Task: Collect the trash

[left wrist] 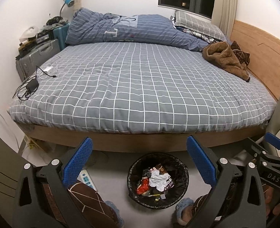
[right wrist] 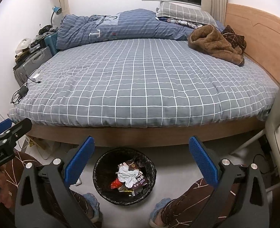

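Both of your hand-held grippers, left (left wrist: 139,161) and right (right wrist: 141,161), are spread wide and empty over the black-lined trash bin (right wrist: 102,172) on the floor, near the bed (right wrist: 140,87). Bin holds crumpled tissue (right wrist: 128,175), a red wrapper (right wrist: 115,185), and snack packets. Looks like bagging is next: pinch the liner rim on opposite sides.
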The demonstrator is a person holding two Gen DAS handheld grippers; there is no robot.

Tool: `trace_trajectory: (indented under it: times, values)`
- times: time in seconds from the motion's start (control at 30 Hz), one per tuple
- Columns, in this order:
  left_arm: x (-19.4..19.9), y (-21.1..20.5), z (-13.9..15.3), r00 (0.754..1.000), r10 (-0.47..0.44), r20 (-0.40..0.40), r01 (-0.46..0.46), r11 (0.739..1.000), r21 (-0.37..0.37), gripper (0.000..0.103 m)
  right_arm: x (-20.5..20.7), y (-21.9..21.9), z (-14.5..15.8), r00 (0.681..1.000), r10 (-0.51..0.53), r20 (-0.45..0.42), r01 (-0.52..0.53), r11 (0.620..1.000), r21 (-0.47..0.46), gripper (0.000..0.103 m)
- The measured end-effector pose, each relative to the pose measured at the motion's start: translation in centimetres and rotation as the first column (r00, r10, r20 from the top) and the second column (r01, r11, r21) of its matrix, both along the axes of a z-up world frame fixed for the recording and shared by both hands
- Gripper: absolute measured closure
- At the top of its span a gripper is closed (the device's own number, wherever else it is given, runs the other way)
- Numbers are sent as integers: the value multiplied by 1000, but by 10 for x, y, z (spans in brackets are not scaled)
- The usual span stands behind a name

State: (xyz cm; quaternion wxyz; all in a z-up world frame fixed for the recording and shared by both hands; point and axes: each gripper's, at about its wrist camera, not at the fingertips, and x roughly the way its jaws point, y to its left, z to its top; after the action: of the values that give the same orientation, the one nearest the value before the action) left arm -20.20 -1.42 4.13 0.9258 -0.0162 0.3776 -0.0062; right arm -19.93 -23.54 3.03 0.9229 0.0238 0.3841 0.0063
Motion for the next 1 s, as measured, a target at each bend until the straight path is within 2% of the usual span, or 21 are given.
trace_trajectory:
  times: [0.8,0.93,1.0]
  values:
    - [3,1,-8,1000,-4,-25,4,1000,8,6,1,3,-9,1000,-2,-23,2,1000,8,7]
    - [3,-1,-10,1000,11,-18,-10,999,45,6,0,4,-10,1000,-3,-22,3,1000,6,8]
    - [4,-2,-12,999,0,-32,1,1000,30,6,0,4,-10,1000,-4,-23,5,1000,8,8]
